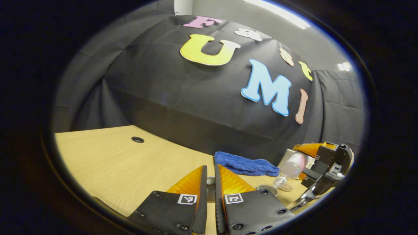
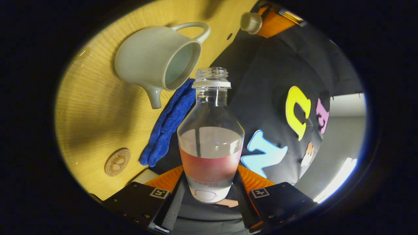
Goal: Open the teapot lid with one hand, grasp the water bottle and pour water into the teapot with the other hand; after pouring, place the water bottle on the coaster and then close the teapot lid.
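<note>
**Both grippers loaded: lid in one, bottle in the other**

Left gripper point(image 1: 210, 182) is seen nearly closed on a small pale piece, taken to be the teapot lid point(image 1: 210, 192), mostly hidden between the fingers; in the right gripper view the lid's knob point(image 2: 250, 23) is seen at the far tips. Right gripper point(image 2: 210, 186) is clamped on the water bottle point(image 2: 210, 137), uncapped and part filled, tilted with its mouth near the open teapot point(image 2: 156, 62).

A light wooden table point(image 1: 124, 163) with a round cable hole point(image 1: 137, 139) is backed by black cloth walls; a ceiling light strip is seen above. The teapot is seen on the table with its spout pointing toward a blue cloth point(image 2: 168, 127), which lies along the table's back edge. The round wooden coaster point(image 2: 117, 162) lies bare, apart from the teapot and near the cloth's end. In the left gripper view the bottle point(image 1: 292, 168) and its gripper block any sight of the teapot.
</note>
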### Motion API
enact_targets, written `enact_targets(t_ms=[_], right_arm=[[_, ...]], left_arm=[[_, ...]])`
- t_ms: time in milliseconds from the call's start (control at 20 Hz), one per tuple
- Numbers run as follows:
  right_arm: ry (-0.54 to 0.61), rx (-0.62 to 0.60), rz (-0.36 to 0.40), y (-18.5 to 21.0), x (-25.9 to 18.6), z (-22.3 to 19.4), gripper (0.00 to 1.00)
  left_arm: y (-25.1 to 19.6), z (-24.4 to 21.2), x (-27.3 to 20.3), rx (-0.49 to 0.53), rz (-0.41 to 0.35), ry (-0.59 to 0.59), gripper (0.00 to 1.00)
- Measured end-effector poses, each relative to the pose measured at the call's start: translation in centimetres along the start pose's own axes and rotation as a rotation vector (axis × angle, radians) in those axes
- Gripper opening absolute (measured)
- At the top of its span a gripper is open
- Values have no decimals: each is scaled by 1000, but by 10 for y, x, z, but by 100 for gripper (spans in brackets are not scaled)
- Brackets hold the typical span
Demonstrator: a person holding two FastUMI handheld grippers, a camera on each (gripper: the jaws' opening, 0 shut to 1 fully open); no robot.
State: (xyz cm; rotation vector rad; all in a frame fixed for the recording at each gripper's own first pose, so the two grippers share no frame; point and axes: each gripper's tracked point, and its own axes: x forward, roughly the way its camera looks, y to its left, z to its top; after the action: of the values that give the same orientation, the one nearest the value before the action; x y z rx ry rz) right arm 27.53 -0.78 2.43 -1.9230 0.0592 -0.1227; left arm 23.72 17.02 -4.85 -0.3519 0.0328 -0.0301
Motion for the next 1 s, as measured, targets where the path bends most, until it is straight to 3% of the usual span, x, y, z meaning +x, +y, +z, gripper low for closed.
enact_targets(t_ms=[150, 350, 550, 1000], right_arm=[[12, 235, 101, 17, -2, -8, 75], [34, 459, 179, 28, -4, -16, 76], [57, 711, 259, 43, -3, -22, 76], [114, 1149, 312, 59, 11, -47, 76]], left_arm=[[0, 0, 0, -1, -2, 0, 20], [1, 0, 0, 0, -1, 0, 17], [0, 0, 1, 1, -1, 1, 20], [-1, -1, 1, 3, -1, 2, 20]])
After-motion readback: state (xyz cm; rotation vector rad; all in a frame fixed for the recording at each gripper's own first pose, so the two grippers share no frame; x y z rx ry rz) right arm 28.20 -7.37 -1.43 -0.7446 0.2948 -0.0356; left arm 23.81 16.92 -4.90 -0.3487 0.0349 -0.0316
